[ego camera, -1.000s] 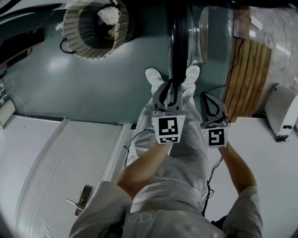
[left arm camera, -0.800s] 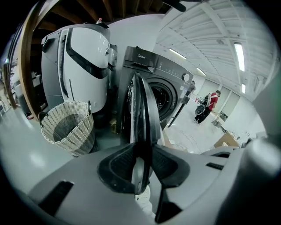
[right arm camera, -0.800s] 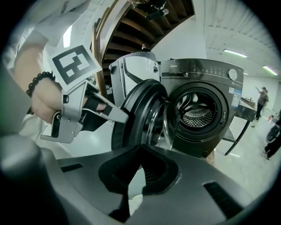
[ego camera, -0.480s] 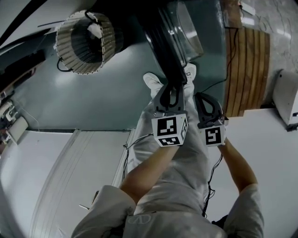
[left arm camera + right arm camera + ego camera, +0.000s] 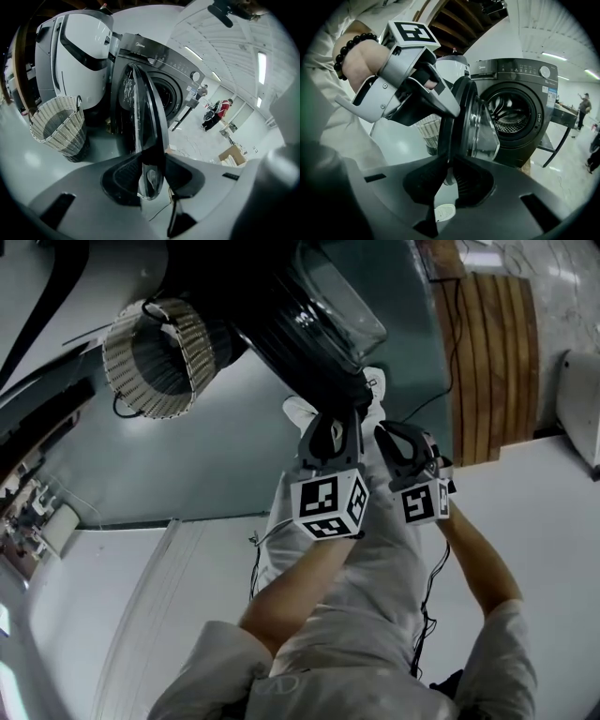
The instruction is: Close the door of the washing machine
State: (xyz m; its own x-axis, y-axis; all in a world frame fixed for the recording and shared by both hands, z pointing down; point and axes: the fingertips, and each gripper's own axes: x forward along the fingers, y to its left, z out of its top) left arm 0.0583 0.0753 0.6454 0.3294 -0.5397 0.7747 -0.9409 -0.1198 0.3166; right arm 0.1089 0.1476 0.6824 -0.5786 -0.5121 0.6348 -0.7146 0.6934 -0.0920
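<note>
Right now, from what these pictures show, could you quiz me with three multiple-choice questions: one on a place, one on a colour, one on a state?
1. Where is the woven basket? A) on the floor beside the washing machine; B) on a shelf; C) on top of the washing machine.
2. What colour is the washing machine's front? A) white; B) dark grey; C) red.
3. How is its door? A) shut; B) swung open; C) taken off.
Answers: 1 A, it stands on the floor next to the machine; 2 B, its front panel is dark grey; 3 B, the door stands away from the front and the drum shows.
</note>
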